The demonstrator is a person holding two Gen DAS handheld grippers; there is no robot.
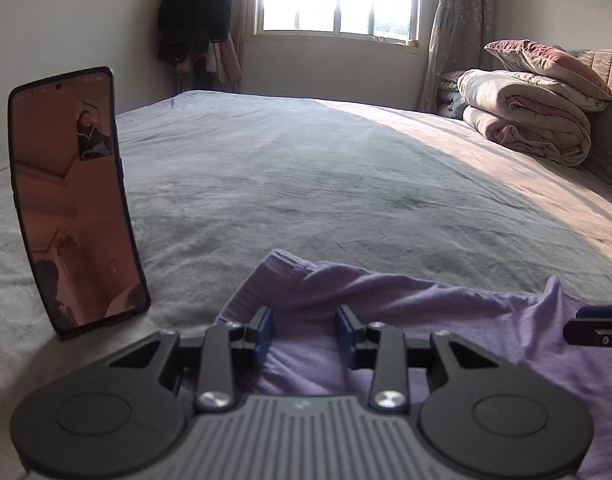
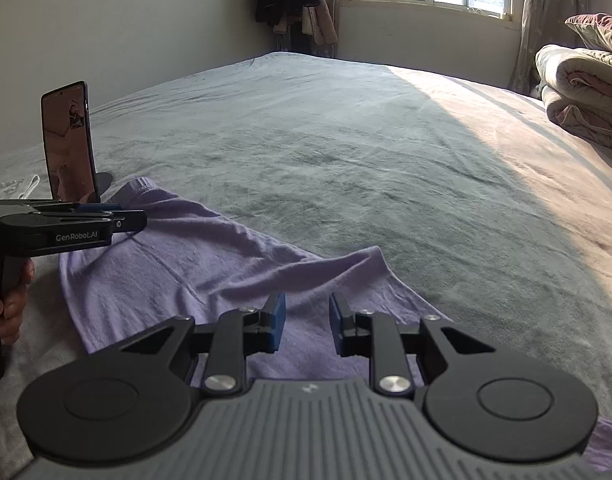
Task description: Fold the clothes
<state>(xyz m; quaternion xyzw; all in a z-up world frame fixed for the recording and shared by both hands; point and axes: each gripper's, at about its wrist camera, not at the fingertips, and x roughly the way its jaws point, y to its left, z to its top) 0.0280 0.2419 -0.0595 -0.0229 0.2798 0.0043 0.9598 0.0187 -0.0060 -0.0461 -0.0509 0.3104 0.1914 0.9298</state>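
The left gripper (image 1: 304, 330) hangs low over a lilac garment (image 1: 386, 312), its blue pads (image 1: 265, 330) partly apart with only cloth beneath the gap — nothing pinched. The right gripper (image 2: 304, 322) is the same: jaws narrowed but not meeting, poised over the garment's near edge, gripping nothing. The garment (image 2: 177, 264) lies spread and rumpled on the grey bedspread (image 2: 326, 152), close to the person's side of the bed, its ribbed hem or cuff running toward an upright phone (image 1: 75, 200) on a stand. It looks like thin knit — light, limp, likely to sag and drag unless lifted at two points. The best hold seems to be the thicker seamed edge: one gripper near the ribbed end, the other at the raised fold (image 2: 362, 258).
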